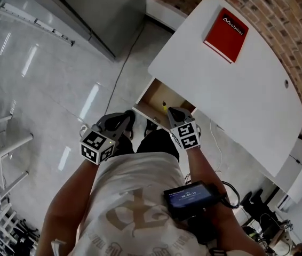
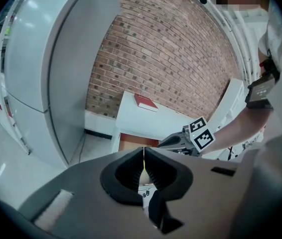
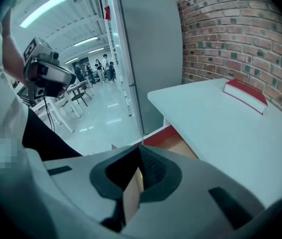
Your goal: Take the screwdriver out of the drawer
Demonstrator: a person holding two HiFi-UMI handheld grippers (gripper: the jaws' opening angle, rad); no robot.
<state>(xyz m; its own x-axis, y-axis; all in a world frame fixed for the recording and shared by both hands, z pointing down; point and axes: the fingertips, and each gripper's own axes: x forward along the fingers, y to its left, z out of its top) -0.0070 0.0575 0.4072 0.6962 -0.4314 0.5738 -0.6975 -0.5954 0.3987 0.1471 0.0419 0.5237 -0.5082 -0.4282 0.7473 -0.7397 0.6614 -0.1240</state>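
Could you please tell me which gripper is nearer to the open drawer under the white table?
Right. The right gripper is at the front edge of the open drawer, overlapping it in the head view. The left gripper is off beyond its left corner.

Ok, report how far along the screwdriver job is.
Done: the drawer is open. In hand: nothing; left gripper and right gripper are both shut and empty near it. Remaining: grasp the yellow item inside, likely the screwdriver, and lift it out.

White table (image 1: 236, 95), red book (image 1: 225, 34) flat on top; drawer (image 1: 159, 103) open beneath edge.
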